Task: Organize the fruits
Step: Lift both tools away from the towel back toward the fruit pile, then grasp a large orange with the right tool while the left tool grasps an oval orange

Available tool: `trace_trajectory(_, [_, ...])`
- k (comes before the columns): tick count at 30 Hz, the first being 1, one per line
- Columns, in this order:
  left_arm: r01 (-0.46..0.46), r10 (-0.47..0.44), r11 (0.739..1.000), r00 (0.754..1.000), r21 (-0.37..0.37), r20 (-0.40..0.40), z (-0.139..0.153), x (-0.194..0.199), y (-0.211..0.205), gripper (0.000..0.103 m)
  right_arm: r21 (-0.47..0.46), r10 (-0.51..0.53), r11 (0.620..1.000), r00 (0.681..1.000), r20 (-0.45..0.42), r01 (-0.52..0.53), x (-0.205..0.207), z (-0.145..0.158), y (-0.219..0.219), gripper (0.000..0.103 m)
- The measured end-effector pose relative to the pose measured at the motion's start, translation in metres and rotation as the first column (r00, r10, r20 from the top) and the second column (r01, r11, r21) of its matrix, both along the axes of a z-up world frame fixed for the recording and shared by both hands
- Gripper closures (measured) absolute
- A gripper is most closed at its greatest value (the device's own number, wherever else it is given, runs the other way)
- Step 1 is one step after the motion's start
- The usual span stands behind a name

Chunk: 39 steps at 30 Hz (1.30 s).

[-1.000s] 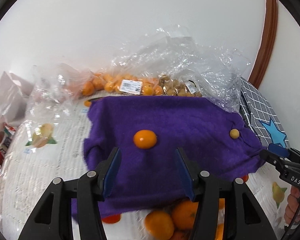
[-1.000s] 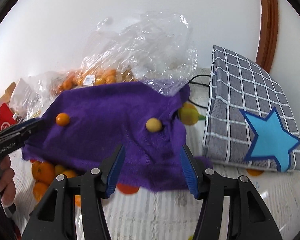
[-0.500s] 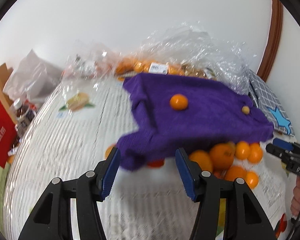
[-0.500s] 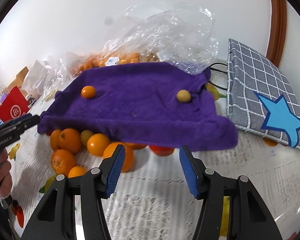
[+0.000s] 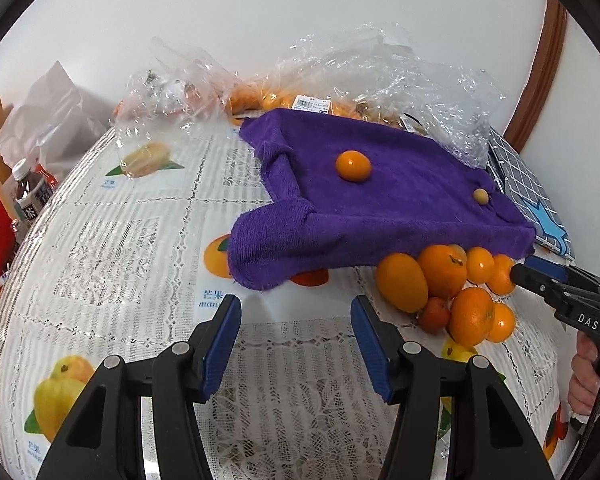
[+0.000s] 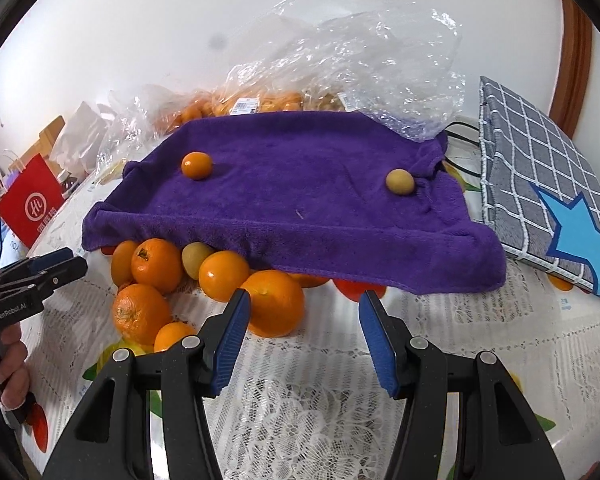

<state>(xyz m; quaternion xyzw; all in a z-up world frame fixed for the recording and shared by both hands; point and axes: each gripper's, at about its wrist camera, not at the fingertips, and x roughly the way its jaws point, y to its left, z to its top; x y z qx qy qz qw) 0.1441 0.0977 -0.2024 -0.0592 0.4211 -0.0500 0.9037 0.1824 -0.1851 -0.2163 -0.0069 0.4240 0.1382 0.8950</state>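
Both grippers are hovering with jaws apart and empty: the left gripper (image 5: 295,340) is facing the purple towel (image 5: 380,208)'s front-left corner, the right gripper (image 6: 304,332) its front edge. A small orange (image 6: 196,165) and a yellowish fruit (image 6: 400,182) are sitting on the towel; a heap of oranges (image 6: 203,280) is poking out beneath its front edge on the desk (image 6: 340,400). Judging the next pick: take the nearest large orange (image 6: 273,302), closing across its middle, approaching low so the towel is not snagged and neighbours are not rolling away.

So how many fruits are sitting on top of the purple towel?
2: an orange one toward the towel's left side, a yellowish one near its right edge. More fruit lies underneath.
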Motion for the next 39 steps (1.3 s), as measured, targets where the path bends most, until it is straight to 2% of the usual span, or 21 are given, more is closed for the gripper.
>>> trace_trajectory(6, [0.001,-0.001,1.000,1.000,-0.018,-0.011,-0.002,0.001,0.001,0.048,0.023,0.037,0.999,0.999,-0.022,-0.037,0.005,-0.006,0.008,0.047])
trace_trajectory(12, [0.016,-0.016,1.000,1.000,-0.025,-0.018,-0.003,0.003,0.000,0.048,0.002,0.064,0.998,0.996,-0.063,-0.064,0.011,-0.020,0.018,0.047])
trace_trajectory(14, [0.024,-0.025,0.999,1.000,-0.032,-0.017,-0.004,0.002,-0.001,0.048,-0.013,0.065,0.998,0.997,-0.052,-0.066,0.012,-0.021,0.021,0.059])
trace_trajectory(16, [0.046,-0.046,0.998,0.999,-0.050,-0.013,-0.003,0.001,-0.003,0.048,-0.005,0.068,0.998,0.996,-0.052,-0.068,0.012,-0.021,0.019,0.062])
trace_trajectory(22, [0.110,-0.111,0.986,0.994,-0.123,-0.001,0.003,0.004,-0.017,0.048,0.003,0.023,1.000,1.000,-0.019,-0.023,0.005,-0.016,-0.002,0.062])
trace_trajectory(25, [0.130,-0.134,0.978,0.991,-0.165,-0.009,0.004,0.010,-0.027,0.048,-0.029,-0.007,1.000,1.000,0.020,0.007,-0.001,-0.010,-0.017,0.062])
trace_trajectory(28, [0.130,-0.136,0.975,0.990,-0.183,-0.023,0.002,0.018,-0.035,0.048,-0.063,-0.027,0.998,0.999,0.044,0.030,-0.005,-0.009,-0.032,0.062])
trace_trajectory(31, [0.110,-0.120,0.973,0.992,-0.202,-0.039,-0.002,0.024,-0.039,0.048,-0.038,-0.033,0.999,0.998,0.045,0.034,-0.008,-0.008,-0.044,0.062])
trace_trajectory(36, [0.101,-0.121,0.964,0.991,-0.247,-0.066,-0.009,0.031,-0.040,0.052,-0.009,-0.023,1.000,0.998,0.066,0.023,-0.013,-0.005,-0.048,0.062])
trace_trajectory(39, [0.113,-0.139,0.949,0.988,-0.293,-0.069,-0.011,0.033,-0.037,0.063,0.006,-0.011,1.000,0.998,0.068,0.011,-0.014,-0.005,-0.047,0.062])
